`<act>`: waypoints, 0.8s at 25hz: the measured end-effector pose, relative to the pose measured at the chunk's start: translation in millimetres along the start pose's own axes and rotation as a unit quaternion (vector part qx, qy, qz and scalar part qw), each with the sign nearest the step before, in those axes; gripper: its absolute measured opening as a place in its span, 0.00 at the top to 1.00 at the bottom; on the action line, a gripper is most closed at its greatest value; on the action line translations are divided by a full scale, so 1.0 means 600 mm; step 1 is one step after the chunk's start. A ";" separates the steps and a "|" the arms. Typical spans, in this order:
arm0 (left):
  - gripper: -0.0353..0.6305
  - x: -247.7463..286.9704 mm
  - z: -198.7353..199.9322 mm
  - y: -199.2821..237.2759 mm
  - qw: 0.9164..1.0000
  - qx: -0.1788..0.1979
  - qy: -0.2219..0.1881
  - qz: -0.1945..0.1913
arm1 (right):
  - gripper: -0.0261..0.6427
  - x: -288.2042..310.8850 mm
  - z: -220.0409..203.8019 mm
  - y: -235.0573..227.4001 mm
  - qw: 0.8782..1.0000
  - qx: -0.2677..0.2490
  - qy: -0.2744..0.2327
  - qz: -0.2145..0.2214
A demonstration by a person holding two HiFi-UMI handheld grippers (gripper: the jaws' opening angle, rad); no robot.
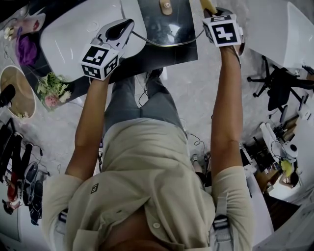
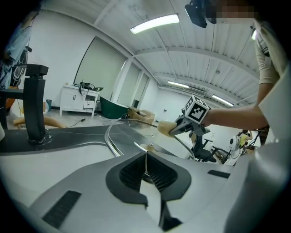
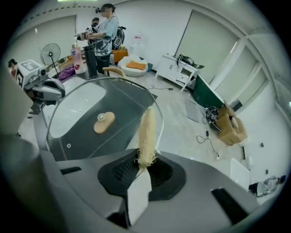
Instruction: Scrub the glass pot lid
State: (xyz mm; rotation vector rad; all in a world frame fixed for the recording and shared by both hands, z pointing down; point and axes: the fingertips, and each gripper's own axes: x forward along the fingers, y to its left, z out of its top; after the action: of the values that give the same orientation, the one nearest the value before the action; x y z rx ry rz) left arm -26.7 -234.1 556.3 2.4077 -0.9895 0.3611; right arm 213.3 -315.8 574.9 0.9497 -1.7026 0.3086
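— Glass pot lid [image 1: 169, 24], round and clear with a thin metal rim and a tan knob [image 1: 166, 6]: where is it?

— At the top centre of the head view, over a dark tabletop [image 1: 162, 55]. It is held by its edge and lies close to flat.

— What holds it?

— The left gripper [image 2: 146, 175], grey with a black-and-white marker cube. In the left gripper view at lower centre, its jaws are pinched together on the near rim of the lid, and the glass spreads away from them.

— And the other hand?

— The right gripper [image 3: 140, 177] is in the upper right of the head view. Its jaws are clamped on the lower end of a pale yellow, fibrous loofah scrubber [image 3: 147, 134], which stands up out of them. In the right gripper view, the scrubber sits at the lid's right edge, along the rim. I cannot tell whether it presses on the glass.

— Anything around them?

— A bunch of pink and white flowers [image 1: 51, 89] at the left edge of the head view, and a black office chair [image 1: 279, 81] at the right. Two people [image 3: 105, 32] stand at the upper left of the right gripper view, well apart from the lid.
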 end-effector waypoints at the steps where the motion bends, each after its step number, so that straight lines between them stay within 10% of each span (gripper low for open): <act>1: 0.92 0.000 0.000 0.000 1.000 -0.001 -0.001 -0.001 | 0.89 0.001 -0.003 -0.008 1.000 0.006 -0.001 -0.001; 12: 0.92 0.008 0.003 -0.010 1.000 -0.003 -0.006 -0.010 | 0.89 0.016 0.026 0.041 1.000 -0.012 -0.009 0.020; 20: 0.92 0.010 -0.003 -0.009 1.000 -0.015 -0.014 -0.021 | 0.89 0.027 0.139 0.225 0.991 -0.071 -0.050 0.101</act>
State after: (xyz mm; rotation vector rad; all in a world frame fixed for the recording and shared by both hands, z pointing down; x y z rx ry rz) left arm -18.8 -233.7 558.4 2.4091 -0.9476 0.2950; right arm 57.2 -288.3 594.0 0.6997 -1.8907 0.2729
